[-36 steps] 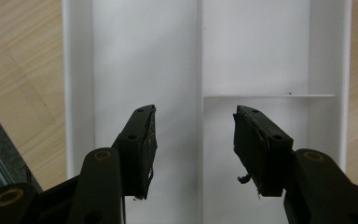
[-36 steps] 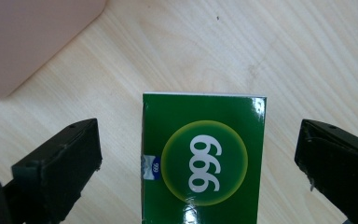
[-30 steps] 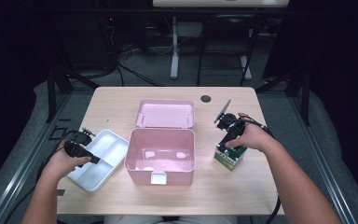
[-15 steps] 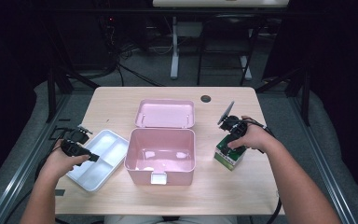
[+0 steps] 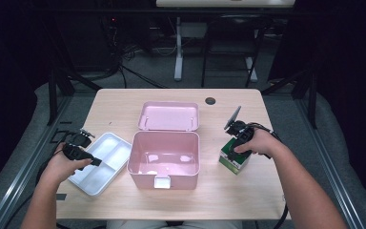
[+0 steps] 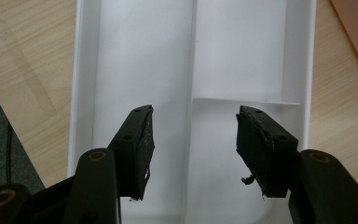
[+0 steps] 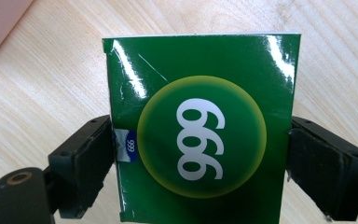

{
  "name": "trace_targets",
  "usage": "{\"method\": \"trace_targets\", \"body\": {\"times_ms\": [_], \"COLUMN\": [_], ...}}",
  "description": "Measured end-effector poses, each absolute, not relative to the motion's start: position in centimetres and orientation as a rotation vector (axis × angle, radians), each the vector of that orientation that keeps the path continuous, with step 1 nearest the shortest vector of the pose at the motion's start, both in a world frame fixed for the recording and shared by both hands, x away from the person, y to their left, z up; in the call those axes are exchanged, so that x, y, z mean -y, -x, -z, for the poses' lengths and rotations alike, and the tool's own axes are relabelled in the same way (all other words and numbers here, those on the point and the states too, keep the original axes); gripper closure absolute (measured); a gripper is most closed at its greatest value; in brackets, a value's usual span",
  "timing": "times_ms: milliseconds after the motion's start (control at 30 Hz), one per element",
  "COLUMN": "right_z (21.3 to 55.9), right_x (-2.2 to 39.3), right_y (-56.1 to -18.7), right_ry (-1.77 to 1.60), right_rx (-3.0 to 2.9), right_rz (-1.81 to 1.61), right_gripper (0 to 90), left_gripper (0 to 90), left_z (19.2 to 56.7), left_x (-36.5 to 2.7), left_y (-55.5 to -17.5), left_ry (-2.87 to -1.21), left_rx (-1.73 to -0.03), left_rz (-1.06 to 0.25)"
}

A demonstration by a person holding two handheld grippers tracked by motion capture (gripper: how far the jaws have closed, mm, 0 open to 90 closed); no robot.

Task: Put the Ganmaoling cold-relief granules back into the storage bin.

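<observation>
Right tool (image 7: pixel 200 158) set astride a glossy green cardboard box printed "999" (image 7: pixel 200 126), one jaw at each side face; pads touching or all but touching the carton, so judged closed on it. In the high view, same green box (image 5: pixel 232 162) standing on the light wooden table (image 5: pixel 124 102), just right of the open pink plastic case (image 5: pixel 164 155), with the right hand (image 5: pixel 259 143) above it. Case lid (image 5: pixel 169 116) folded back flat behind the tub; interior bare apart from reflections.

Left tool (image 6: pixel 193 140) held wide open, nothing between the jaws, poised over a white divided plastic tray (image 6: pixel 86 70) lying left of the case. In the high view, left tool (image 5: pixel 78 151) over the tray's (image 5: pixel 109 143) near-left part.

Step in hand, by judgement: securing the carton for a lift, probably into the pink case. Recommended: keep the jaws square on the two side faces, below the creased upper-left corner; squeeze only enough to stop slip, since thin card dents and a glossy face slides. Lift straight up before moving left, high enough to pass the case wall. Keep the left tool parked over the tray, away from the path.
</observation>
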State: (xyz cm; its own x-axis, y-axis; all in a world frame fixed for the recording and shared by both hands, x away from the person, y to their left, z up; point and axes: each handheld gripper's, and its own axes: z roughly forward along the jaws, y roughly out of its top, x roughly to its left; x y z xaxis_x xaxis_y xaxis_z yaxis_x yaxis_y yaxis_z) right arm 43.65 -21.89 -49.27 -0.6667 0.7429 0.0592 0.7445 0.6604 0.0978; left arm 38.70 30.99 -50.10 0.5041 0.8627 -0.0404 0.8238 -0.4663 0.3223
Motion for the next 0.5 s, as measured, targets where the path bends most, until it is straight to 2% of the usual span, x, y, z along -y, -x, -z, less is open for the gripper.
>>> {"method": "trace_targets", "body": {"times_ms": [500], "right_z": [49.05], "right_x": [21.74], "right_y": [-43.72], "right_ry": [1.275], "right_rx": [2.852], "right_rz": [0.144], "right_gripper": [15.1], "left_gripper": [46.1], "left_z": [49.95], "left_x": [-31.08], "left_y": [-38.6], "left_ry": [-2.446], "left_rx": [-1.412], "left_rz": [-0.192]}}
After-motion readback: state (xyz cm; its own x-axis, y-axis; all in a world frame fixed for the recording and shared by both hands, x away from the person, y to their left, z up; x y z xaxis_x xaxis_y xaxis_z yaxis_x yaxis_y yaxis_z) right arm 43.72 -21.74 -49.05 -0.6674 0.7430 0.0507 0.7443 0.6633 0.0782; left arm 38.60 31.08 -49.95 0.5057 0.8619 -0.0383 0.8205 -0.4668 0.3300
